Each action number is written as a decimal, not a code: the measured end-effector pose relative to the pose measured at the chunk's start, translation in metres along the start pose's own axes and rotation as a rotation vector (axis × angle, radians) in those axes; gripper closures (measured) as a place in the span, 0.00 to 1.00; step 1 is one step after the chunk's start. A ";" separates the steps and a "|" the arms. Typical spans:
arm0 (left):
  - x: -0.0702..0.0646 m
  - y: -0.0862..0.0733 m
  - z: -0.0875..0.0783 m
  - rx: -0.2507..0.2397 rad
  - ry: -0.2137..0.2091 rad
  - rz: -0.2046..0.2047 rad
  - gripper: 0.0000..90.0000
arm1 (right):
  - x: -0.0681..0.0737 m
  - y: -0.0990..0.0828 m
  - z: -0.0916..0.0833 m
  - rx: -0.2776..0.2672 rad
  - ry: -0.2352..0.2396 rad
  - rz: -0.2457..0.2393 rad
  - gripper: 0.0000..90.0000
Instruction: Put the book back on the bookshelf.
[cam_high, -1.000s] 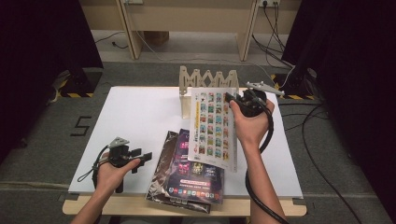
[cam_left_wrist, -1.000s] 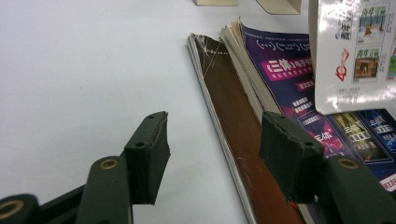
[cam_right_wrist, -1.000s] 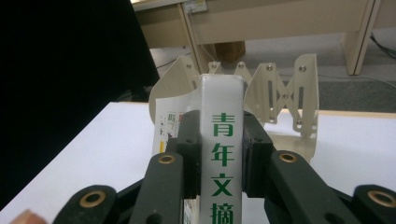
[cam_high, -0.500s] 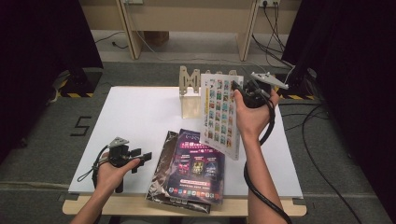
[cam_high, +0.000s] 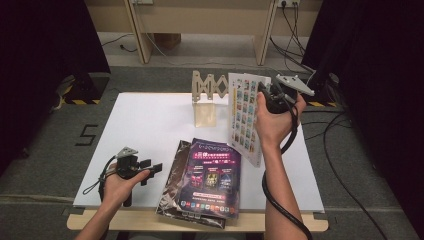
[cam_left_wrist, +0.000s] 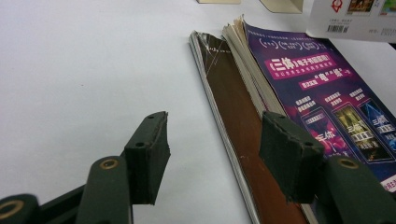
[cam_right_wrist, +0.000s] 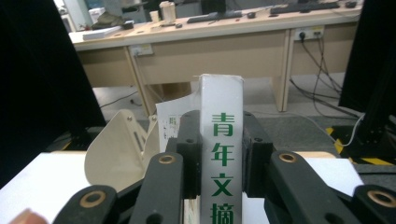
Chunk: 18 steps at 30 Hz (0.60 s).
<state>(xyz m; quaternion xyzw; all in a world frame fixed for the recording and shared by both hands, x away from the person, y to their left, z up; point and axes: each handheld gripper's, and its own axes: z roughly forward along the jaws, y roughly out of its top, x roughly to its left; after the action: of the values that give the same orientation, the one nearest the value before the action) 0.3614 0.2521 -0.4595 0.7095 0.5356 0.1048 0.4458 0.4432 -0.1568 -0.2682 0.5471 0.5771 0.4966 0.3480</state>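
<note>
My right gripper (cam_high: 265, 97) is shut on the spine of a thick white magazine (cam_high: 245, 116) and holds it upright above the table's right half, beside the wooden rack (cam_high: 209, 90). Both jaws press the white spine with green characters (cam_right_wrist: 220, 154) in the right gripper view. My left gripper (cam_high: 150, 170) rests open near the table's front left. Its black jaws (cam_left_wrist: 215, 154) stand apart over bare table beside a stack of magazines (cam_left_wrist: 280, 107), purple cover on top (cam_high: 212, 170).
The white table top (cam_high: 150, 125) has free room at the left and centre. A beige bookend (cam_right_wrist: 116, 154) stands under the rack. Cables trail on the floor (cam_high: 345, 165) to the right, and a wooden desk (cam_high: 200, 20) stands beyond the table.
The right hand has swung the magazine from lying tilted over the table to standing upright, moving it slightly up and toward the rack. The left hand has stayed put.
</note>
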 end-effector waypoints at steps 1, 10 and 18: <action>0.000 0.000 0.000 0.000 0.000 0.000 0.46 | -0.001 0.002 -0.001 -0.008 -0.010 0.012 0.82; 0.000 0.000 0.001 0.007 0.001 0.000 0.46 | -0.001 0.000 0.003 -0.004 -0.028 0.021 0.82; 0.000 -0.001 0.001 0.007 -0.001 -0.001 0.46 | 0.008 0.006 0.012 -0.021 -0.023 0.014 0.82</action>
<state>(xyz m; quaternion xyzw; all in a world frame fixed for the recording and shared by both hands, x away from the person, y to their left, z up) 0.3615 0.2514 -0.4611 0.7109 0.5361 0.1022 0.4436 0.4546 -0.1472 -0.2649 0.5531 0.5638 0.4987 0.3571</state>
